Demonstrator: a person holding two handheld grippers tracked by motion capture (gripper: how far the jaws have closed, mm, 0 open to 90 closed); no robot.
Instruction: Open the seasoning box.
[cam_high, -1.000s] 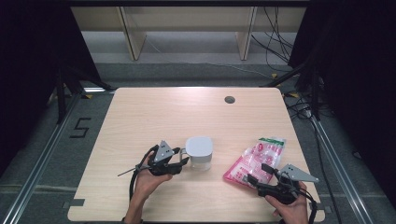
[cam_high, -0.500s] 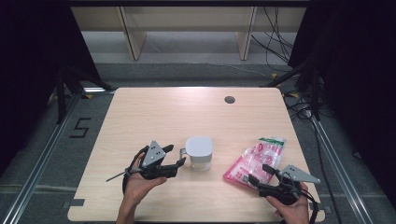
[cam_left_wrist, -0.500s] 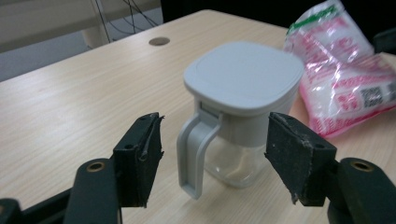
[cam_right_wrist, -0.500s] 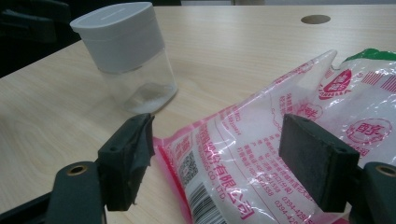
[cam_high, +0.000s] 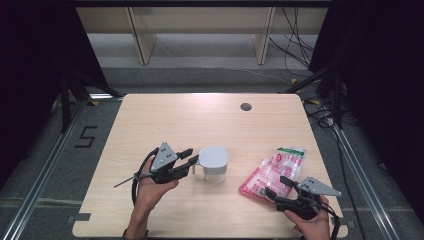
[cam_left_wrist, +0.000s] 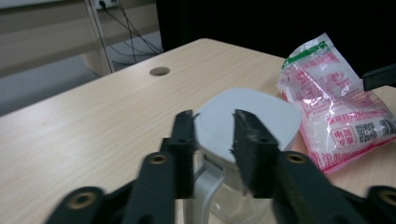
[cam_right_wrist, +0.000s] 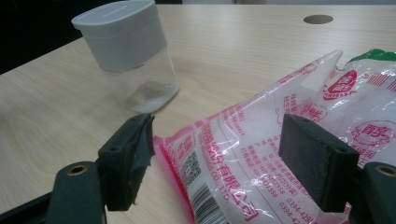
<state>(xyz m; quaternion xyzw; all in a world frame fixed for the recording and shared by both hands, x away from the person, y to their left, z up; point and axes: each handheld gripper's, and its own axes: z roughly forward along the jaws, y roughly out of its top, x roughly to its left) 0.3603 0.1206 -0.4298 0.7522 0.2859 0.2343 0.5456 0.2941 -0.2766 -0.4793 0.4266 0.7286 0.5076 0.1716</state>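
Hands come in over the near edge of the pale wooden desk (cam_high: 165, 115), each holding a black two-jaw gripper; the right gripper (cam_high: 278, 187) lies low by the near right corner, its jaws standing wide apart on either side of the near end of a clear plastic bag with pink print and a green top strip (cam_high: 274, 170); in the right gripper view the bag (cam_right_wrist: 299, 140) lies flat on the desk between the two pads, and neither pad presses on it; the left gripper (cam_high: 189, 158) sits a little farther in, left of the middle of the desk, held up off the surface in the left hand (cam_high: 150, 187) with its grey three-cornered plate on top; its jaws have just been closing and now stand with a narrow gap, their tips at the left side of a clear glass jar with a grey-white rounded lid (cam_high: 213, 162); in the left gripper view the jar (cam_left_wrist: 261, 116) shows just behind and between the tips, over its handle side, but whether the pads touch it I cannot tell; the jar stands upright near the middle of the desk, well apart from the bag to its right; farther off, near the far edge, a small round dark cable hole (cam_high: 245, 106) sits in the desk top.
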